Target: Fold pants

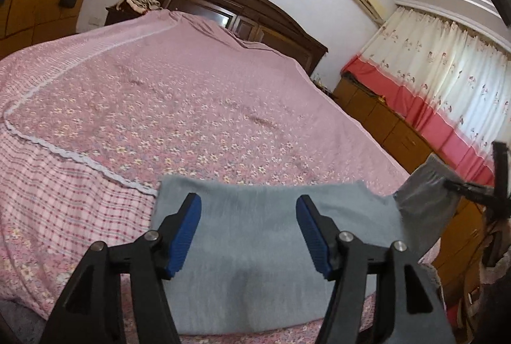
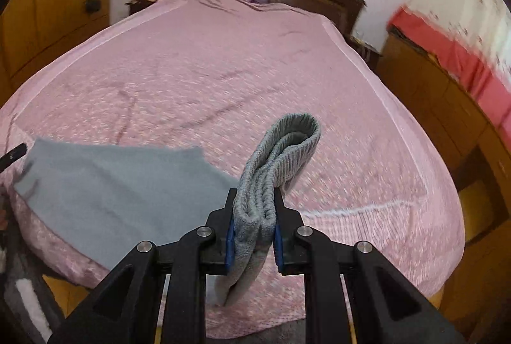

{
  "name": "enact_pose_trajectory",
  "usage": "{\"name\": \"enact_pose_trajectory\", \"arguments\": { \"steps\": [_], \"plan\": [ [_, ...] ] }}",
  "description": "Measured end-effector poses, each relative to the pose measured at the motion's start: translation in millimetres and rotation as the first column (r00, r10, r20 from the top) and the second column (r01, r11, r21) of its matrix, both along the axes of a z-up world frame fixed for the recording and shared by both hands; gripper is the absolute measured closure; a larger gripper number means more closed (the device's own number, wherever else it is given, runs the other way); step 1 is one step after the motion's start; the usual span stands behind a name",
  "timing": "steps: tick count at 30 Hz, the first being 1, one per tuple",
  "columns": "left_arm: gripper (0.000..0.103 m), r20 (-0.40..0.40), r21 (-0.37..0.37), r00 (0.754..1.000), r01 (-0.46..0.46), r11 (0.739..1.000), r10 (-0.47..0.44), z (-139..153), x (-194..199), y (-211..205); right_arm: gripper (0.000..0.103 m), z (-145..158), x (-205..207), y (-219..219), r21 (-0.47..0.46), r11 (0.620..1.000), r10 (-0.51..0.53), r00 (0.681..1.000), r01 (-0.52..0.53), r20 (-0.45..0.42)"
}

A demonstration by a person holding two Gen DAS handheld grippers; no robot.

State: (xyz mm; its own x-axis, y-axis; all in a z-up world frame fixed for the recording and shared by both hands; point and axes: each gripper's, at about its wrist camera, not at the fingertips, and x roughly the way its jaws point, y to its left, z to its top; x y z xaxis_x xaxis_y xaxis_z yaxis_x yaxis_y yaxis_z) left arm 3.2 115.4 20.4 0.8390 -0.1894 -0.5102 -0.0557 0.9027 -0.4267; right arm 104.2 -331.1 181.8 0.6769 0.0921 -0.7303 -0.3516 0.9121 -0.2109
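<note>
Grey pants (image 1: 255,235) lie flat on the near edge of the pink bed. My left gripper (image 1: 249,210) is open just above them, jaws wide apart, holding nothing. My right gripper (image 2: 254,216) is shut on the bunched ribbed waistband (image 2: 287,146) of the pants and holds that end lifted off the bed. The rest of the pants (image 2: 105,194) spread flat to its left. The right gripper also shows at the right edge of the left wrist view (image 1: 447,182), gripping the raised grey cloth (image 1: 424,187).
The pink floral bedspread (image 1: 175,95) covers a large bed with a dark wooden headboard (image 1: 242,8). Wooden cabinets (image 1: 383,123) and red-and-white curtains (image 1: 447,82) stand to the right. A wooden wardrobe (image 2: 48,8) is at the left.
</note>
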Motion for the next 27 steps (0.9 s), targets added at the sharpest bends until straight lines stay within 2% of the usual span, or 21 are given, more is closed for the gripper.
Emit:
{"name": "enact_pose_trajectory", "arguments": {
  "steps": [4, 8, 13, 19, 22, 25, 27],
  "plan": [
    [0.037, -0.021, -0.011, 1.0, 0.012, 1.0, -0.012, -1, 5, 3, 0.084, 14, -2, 27, 0.022, 0.999, 0.041, 0.999, -0.041, 0.016],
    [0.037, -0.039, -0.036, 0.999, -0.003, 0.999, 0.001, -5, 7, 9, 0.084, 33, 4, 41, 0.062, 0.995, 0.075, 0.997, -0.075, -0.007],
    [0.036, -0.036, -0.043, 0.999, -0.006, 0.999, 0.005, -4, 7, 8, 0.084, 49, 4, 59, 0.061, 0.993, 0.1, 0.995, -0.099, -0.016],
    [0.036, -0.042, -0.031, 0.999, -0.006, 0.999, 0.005, -4, 7, 5, 0.084, 43, 3, 86, 0.127, 0.983, 0.139, 0.989, -0.133, -0.04],
    [0.036, -0.033, -0.027, 0.999, -0.039, 0.999, 0.038, 0, 2, 5, 0.084, 34, -1, 109, 0.145, 0.975, 0.173, 0.984, -0.166, -0.037],
    [0.036, -0.034, 0.033, 0.996, -0.078, 0.996, 0.079, 13, 5, 15, 0.084, 24, -4, 132, 0.191, 0.962, 0.203, 0.979, -0.193, -0.034],
    [0.036, -0.039, 0.119, 0.994, -0.101, 0.988, 0.106, 22, 6, 22, 0.084, 10, -8, 152, 0.244, 0.945, 0.234, 0.972, -0.219, -0.034]
  ]
}}
